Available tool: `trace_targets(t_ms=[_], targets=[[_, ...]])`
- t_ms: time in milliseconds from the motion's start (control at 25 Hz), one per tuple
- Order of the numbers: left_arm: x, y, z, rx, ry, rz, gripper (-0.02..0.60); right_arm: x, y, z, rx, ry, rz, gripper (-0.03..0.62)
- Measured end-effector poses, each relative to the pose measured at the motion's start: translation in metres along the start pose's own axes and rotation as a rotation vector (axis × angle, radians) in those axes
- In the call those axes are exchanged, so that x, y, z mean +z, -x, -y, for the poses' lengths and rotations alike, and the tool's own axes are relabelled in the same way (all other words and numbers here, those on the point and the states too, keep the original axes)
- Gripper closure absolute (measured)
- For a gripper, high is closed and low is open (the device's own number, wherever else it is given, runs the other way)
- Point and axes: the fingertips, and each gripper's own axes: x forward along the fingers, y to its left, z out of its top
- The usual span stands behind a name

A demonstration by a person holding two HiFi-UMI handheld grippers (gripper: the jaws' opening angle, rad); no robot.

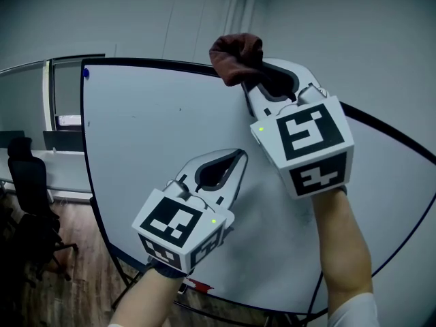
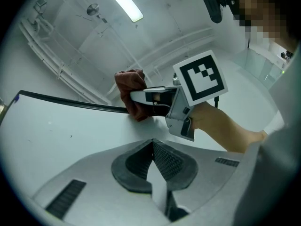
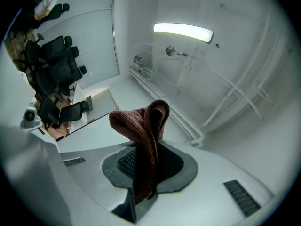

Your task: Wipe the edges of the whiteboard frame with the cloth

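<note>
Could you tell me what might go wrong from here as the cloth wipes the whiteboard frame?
The cloth is pinched in the right gripper by one narrow fold, the rest bunched loose on the whiteboard frame; dragging could pull it free. The jaw tips sit close to the frame and might scrape it. The left gripper is shut and empty, bracing nothing, so pressure might rock the frame.

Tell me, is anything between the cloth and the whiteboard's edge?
No, nothing visible. The cloth in the right gripper sits at the black frame on top. The left gripper is lower, aside.
</note>
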Motion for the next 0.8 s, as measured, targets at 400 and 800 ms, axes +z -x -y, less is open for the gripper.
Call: trace_targets(t_ms=[400,800], targets=[[-0.038,0.012,0.038,0.043,-0.035,-0.068,0.574,-0.043,0.090,-0.017,0.078,-0.296,0.143,0.530],[-0.063,0.044,0.076,0.096,-0.019,-0.159,0.574,-0.092,0.164,-0.050,0.183,-0.491,0.120,0.529]])
